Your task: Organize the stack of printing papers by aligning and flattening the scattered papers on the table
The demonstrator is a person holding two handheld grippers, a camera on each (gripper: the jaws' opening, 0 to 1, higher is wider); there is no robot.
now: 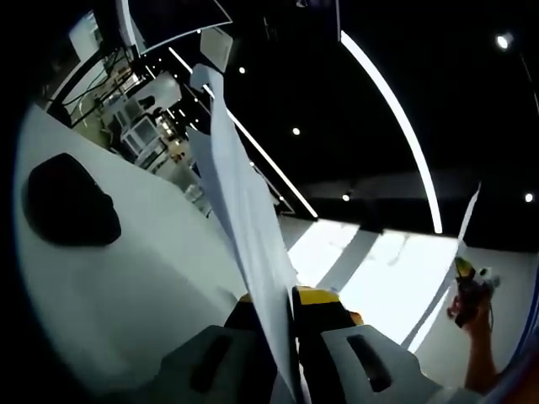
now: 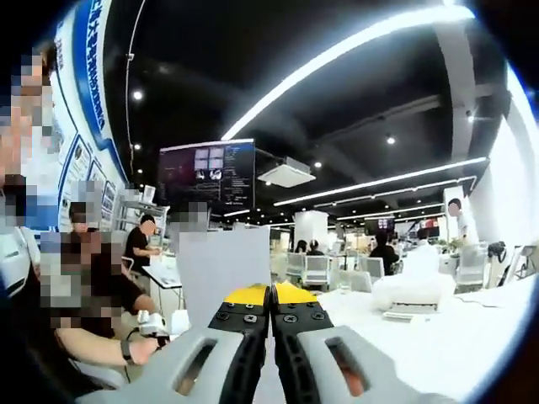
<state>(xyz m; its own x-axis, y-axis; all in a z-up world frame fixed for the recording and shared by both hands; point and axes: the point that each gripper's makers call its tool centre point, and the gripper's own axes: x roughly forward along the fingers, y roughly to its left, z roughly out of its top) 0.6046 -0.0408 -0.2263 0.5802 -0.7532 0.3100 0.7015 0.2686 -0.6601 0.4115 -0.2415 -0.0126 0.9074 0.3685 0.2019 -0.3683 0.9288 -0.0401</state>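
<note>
Clamping a thin stack of white printing paper (image 1: 240,202), the left gripper (image 1: 290,307) has its yellow-tipped grey jaws pressed narrowly together on the sheets' lower edge. In the left gripper view the paper rises edge-on from the jaws, tilted up and to the left, lifted clear of the white table (image 1: 143,269). A black rounded object (image 1: 69,202) lies on that table, well apart from the paper. The right gripper (image 1: 466,286) appears small at the far right of this view, a bare forearm (image 1: 480,358) below it. In the right gripper view, the right gripper (image 2: 270,296) likewise has its jaws pinched narrowly together on the same white paper (image 2: 223,269), which stands upright above them, its flat face toward the camera. Seated people (image 2: 93,286) are at left.
</note>
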